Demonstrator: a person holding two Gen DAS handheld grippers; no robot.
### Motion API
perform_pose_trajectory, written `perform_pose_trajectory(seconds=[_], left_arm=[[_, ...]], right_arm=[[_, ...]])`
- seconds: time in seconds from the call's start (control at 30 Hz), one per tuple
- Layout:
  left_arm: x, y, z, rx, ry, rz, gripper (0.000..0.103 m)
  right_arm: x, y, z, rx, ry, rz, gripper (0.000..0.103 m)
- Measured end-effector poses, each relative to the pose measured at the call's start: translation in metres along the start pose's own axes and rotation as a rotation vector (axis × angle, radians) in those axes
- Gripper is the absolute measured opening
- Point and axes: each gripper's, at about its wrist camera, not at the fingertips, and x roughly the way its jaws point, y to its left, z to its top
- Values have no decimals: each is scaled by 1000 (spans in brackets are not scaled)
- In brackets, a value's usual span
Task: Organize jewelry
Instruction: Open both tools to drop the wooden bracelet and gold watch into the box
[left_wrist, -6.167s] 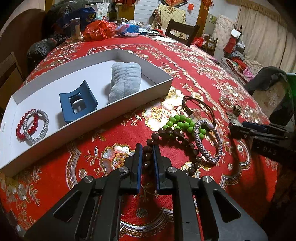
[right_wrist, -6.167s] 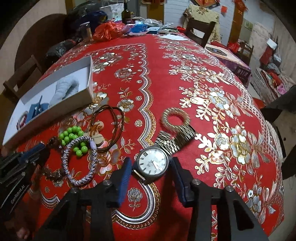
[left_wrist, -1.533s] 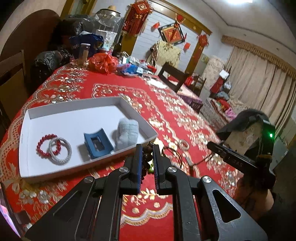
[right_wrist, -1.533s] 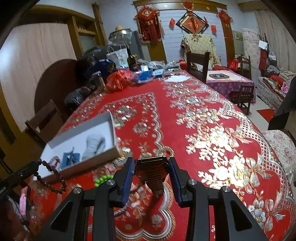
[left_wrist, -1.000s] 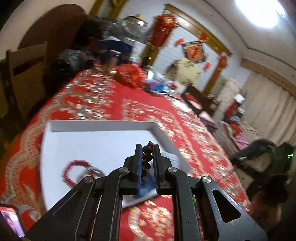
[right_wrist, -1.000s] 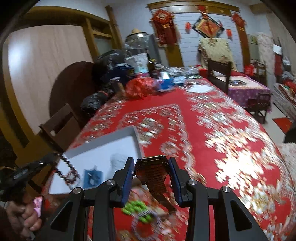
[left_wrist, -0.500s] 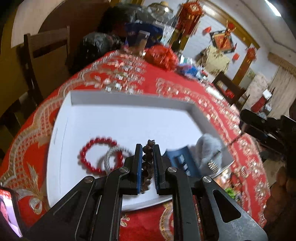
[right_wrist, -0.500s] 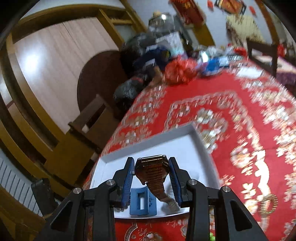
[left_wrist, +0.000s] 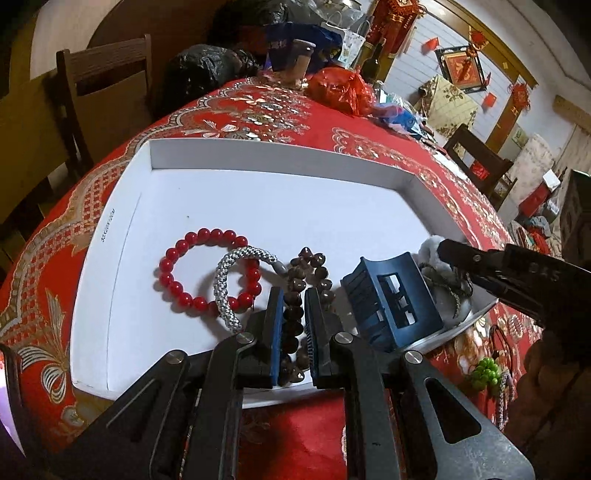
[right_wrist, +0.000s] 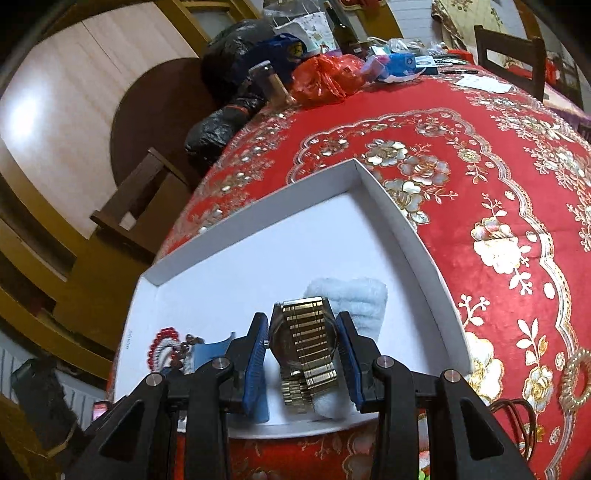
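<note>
1. Left wrist view: a white tray (left_wrist: 122, 229) lies on the red-clothed worktop (left_wrist: 258, 110). In it, from left: a red bead bracelet (left_wrist: 184, 266) overlapped by a silver braided bracelet (left_wrist: 229, 280), a brown bead string (left_wrist: 314, 269), a blue hair clip (left_wrist: 391, 299) and a grey fluffy item (left_wrist: 432, 251).
2. Same view: the left tool (left_wrist: 294, 325) is clamped on the brown bead string, whose far end rests on the tray floor. The right tool (left_wrist: 480, 266) reaches over the tray's right end.
3. Same view: small print runs along the tray's left wall, too small to read. Green beads (left_wrist: 487, 371) lie on the cloth outside the tray.
4. Right wrist view: the right tool (right_wrist: 302, 347) grips a gold watch (right_wrist: 306, 343) by its case above the tray (right_wrist: 424, 258), over the pale fluffy item (right_wrist: 354, 299); the band hangs down.
5. Same view: the red bead bracelet (right_wrist: 159, 347) and hair clip (right_wrist: 210, 349) lie at the tray's left.
</note>
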Motion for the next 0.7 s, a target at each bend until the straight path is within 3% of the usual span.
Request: perform_pose_trajectory(seconds=[0.07, 0.2, 0.33, 0.5, 0.7], left_arm=[[1, -2, 0, 7, 5, 15, 10], [2, -7, 0, 23, 13, 21, 21], [1, -10, 0, 35, 6, 21, 53], [-1, -7, 1, 19, -9, 24, 62], [-13, -12, 6, 12, -47, 24, 71]], right_arm=[[3, 5, 2, -23, 10, -18, 36], [4, 11, 3, -66, 7, -46, 38], [-2, 18, 4, -85, -18, -36, 44], [-27, 21, 11, -77, -84, -6, 46], [-62, 7, 5, -72, -117, -33, 47]])
